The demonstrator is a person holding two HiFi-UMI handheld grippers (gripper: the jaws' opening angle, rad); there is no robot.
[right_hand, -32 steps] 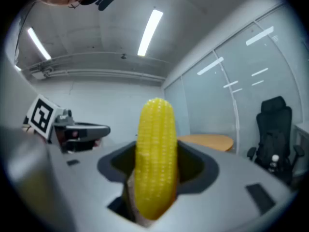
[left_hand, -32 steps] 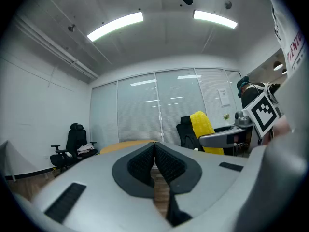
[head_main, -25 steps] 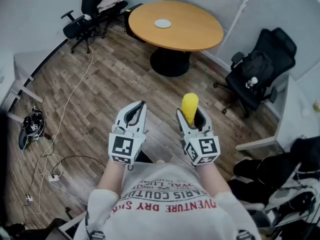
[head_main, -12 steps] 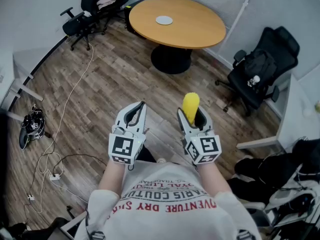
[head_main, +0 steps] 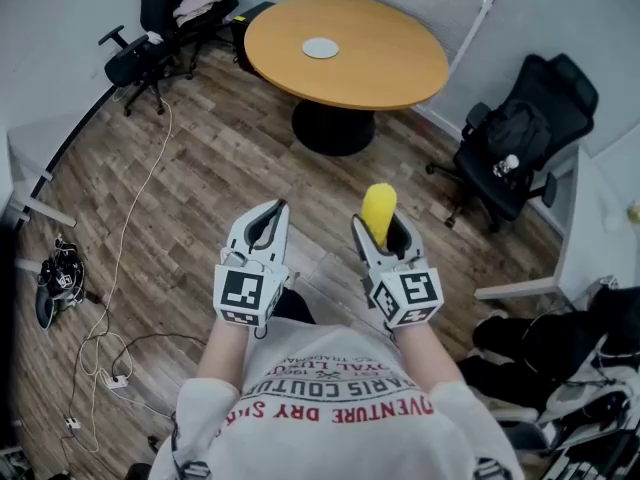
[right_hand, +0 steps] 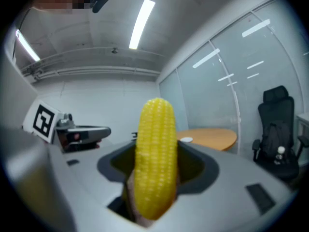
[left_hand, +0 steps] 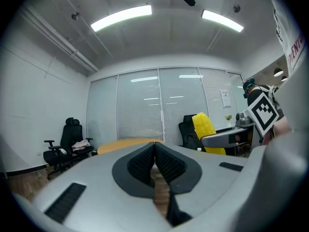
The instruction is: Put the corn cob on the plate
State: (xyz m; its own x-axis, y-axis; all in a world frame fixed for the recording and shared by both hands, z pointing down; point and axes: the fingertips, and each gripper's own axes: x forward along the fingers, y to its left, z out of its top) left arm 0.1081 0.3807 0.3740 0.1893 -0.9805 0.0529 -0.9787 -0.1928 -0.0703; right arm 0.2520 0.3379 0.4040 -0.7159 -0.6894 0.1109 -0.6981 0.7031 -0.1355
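A yellow corn cob (head_main: 378, 213) (right_hand: 154, 158) stands upright between the jaws of my right gripper (head_main: 383, 236), which is shut on it. It also shows from the side in the left gripper view, as the corn cob (left_hand: 206, 132). My left gripper (head_main: 262, 230) (left_hand: 155, 164) is shut with nothing in it, its ribbed pads pressed together. Both grippers are held in front of the person's chest, well above the wooden floor. A small white plate (head_main: 320, 48) (right_hand: 186, 139) lies on the round orange table (head_main: 380, 58) far ahead.
Black office chairs stand at the back left (head_main: 150, 28) and at the right (head_main: 515, 143). A cable (head_main: 140, 198) runs over the floor at the left, by a power strip (head_main: 112, 381). Glass walls with blinds (left_hand: 159, 105) close the room.
The view has shifted a little, so the table and chairs sit slightly further left. Both grippers hold the same pose with the corn cob still gripped.
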